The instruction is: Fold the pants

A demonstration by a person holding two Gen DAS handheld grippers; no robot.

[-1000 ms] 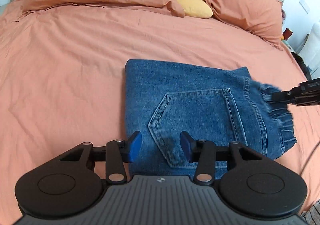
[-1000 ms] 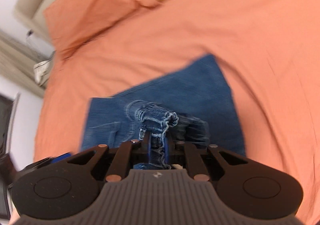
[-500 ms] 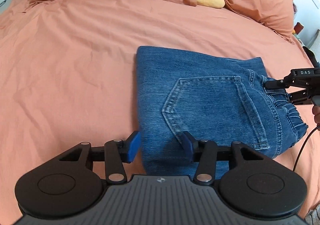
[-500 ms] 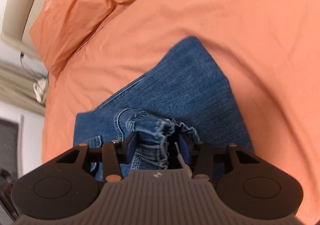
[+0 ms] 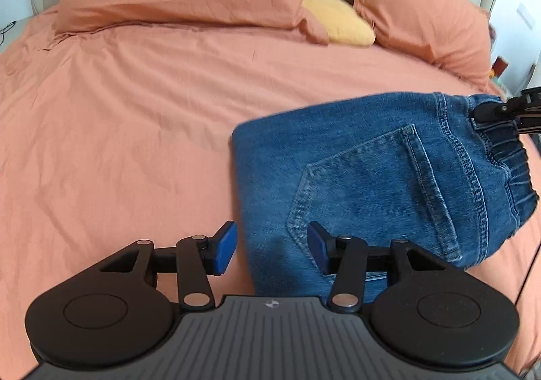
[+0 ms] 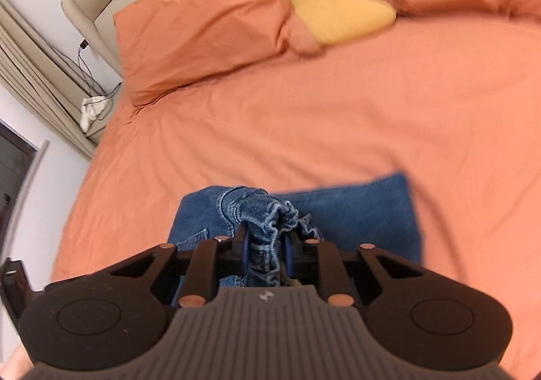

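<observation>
Folded jeans (image 5: 372,184) lie on the orange bed sheet (image 5: 135,129), right gripper (image 6: 265,244) clamped tight on the bunched elastic waistband (image 6: 267,214), left gripper (image 5: 270,246) wide open with nothing in it, straddling the jeans' near folded corner.

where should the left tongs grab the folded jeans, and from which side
Grip the straight folded edge of the jeans, coming in low from the bedsheet side. It is the end opposite the waistband, which the right tongs already pinch.
</observation>
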